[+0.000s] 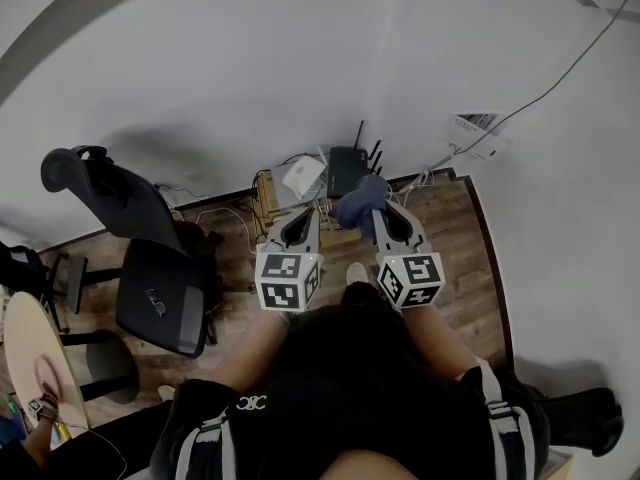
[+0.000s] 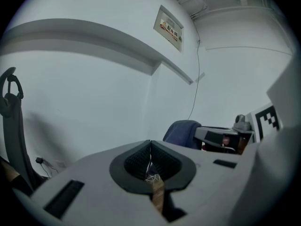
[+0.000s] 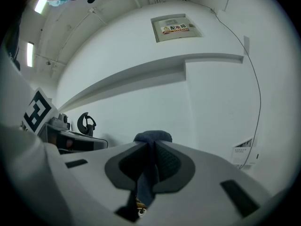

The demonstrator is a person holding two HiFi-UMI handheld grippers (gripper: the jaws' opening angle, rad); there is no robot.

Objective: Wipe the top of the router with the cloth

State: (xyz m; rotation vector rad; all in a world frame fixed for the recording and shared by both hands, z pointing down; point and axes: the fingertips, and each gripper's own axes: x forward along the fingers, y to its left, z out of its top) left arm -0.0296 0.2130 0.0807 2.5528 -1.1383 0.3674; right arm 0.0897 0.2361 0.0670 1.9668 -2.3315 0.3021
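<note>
In the head view the black router (image 1: 347, 171), antennas up, sits on the floor by the wall corner. A dark blue cloth (image 1: 362, 203) hangs bunched just in front of it, pinched in my right gripper (image 1: 385, 215). The right gripper view shows the cloth (image 3: 151, 139) squeezed between the shut jaws of that gripper (image 3: 151, 161) and bulging past their tips. My left gripper (image 1: 303, 220) is beside it to the left, jaws shut with nothing in them. In the left gripper view, the left gripper (image 2: 150, 160) points at the white wall, with the cloth (image 2: 182, 132) to its right.
A white box-like device (image 1: 302, 176) lies left of the router among cables, beside a wooden stand (image 1: 264, 196). A black office chair (image 1: 150, 258) stands to the left, a round table (image 1: 28, 353) further left. A cable runs up the wall from a white panel (image 1: 470, 131).
</note>
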